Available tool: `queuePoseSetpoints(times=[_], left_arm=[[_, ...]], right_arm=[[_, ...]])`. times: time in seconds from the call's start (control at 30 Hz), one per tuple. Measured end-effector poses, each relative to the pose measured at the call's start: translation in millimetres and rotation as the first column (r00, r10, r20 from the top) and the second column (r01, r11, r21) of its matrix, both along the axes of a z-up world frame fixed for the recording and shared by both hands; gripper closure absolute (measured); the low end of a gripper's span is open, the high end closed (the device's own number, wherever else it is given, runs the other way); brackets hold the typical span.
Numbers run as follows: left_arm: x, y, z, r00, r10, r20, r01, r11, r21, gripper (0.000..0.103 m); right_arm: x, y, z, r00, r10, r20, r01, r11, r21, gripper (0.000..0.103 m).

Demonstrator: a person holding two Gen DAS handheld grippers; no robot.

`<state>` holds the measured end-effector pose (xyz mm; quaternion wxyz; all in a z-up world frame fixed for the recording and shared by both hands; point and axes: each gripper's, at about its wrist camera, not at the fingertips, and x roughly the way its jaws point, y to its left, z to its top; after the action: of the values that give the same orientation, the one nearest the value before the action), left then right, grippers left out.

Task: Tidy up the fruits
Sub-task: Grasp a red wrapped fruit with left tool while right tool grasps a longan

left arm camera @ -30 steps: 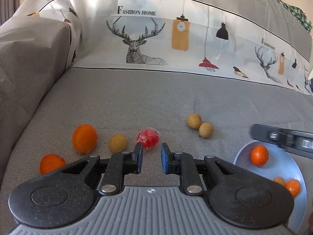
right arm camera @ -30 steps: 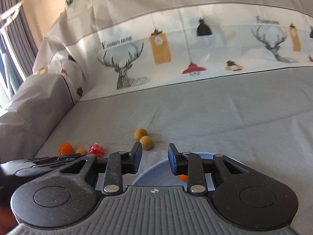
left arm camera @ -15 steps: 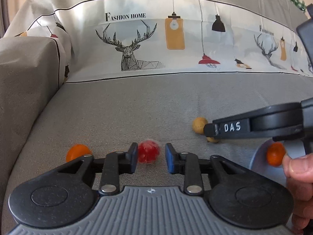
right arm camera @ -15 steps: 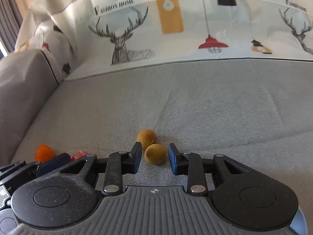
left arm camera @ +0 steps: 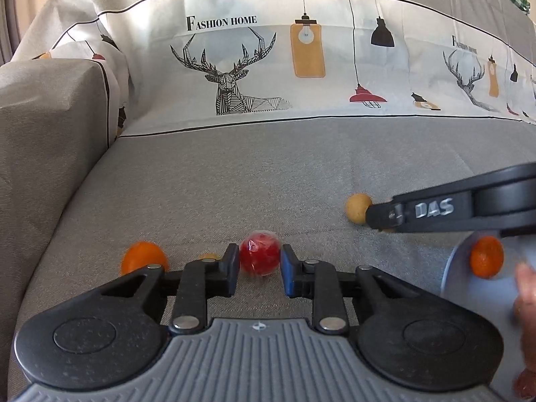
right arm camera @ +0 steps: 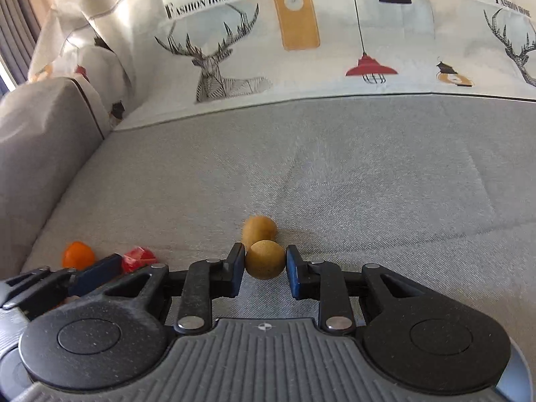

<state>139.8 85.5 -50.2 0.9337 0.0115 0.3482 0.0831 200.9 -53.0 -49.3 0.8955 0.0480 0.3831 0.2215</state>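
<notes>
A red wrapped fruit (left arm camera: 259,258) lies on the grey sofa seat between the pads of my left gripper (left arm camera: 258,252). Its jaws are closing and both pads touch the fruit. My right gripper (right arm camera: 264,255) is closing too, and its pads press on the nearer of two tan round fruits (right arm camera: 264,262). The other tan fruit (right arm camera: 258,227) sits just behind it. An orange (left arm camera: 144,256) lies left of the left gripper, and a small tan fruit (left arm camera: 207,256) peeks out behind its left finger. A blue plate (left arm camera: 462,288) at the right holds an orange (left arm camera: 486,257).
The printed sofa back (left arm camera: 301,67) rises behind the seat and a padded armrest (left arm camera: 43,134) stands at the left. The right gripper's finger (left arm camera: 435,207) crosses the left wrist view above the plate. A person's hand (left arm camera: 526,288) shows at the right edge.
The left gripper came forward around the red fruit, opened and then narrowed on it. The right gripper swung left from over the plate to the tan fruits and closed on the nearer one.
</notes>
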Motion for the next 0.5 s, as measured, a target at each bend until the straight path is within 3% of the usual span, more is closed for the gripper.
queuePoseSetpoints(times=[0.37,0.5], left_arm=[[-51,0,37,0.994,0.006,0.107,0.001,0.998,-0.067,0.075],[-78,-17,57,0.984,-0.049,0.172,0.061,0.996,-0.068,0.075]], right_arm=[[-68,-46,48,0.994,0.0,0.107,-0.006,0.999,0.052,0.075],[-105,-76,61,0.988,-0.011,0.154,0.001,0.998,0.061,0.075]])
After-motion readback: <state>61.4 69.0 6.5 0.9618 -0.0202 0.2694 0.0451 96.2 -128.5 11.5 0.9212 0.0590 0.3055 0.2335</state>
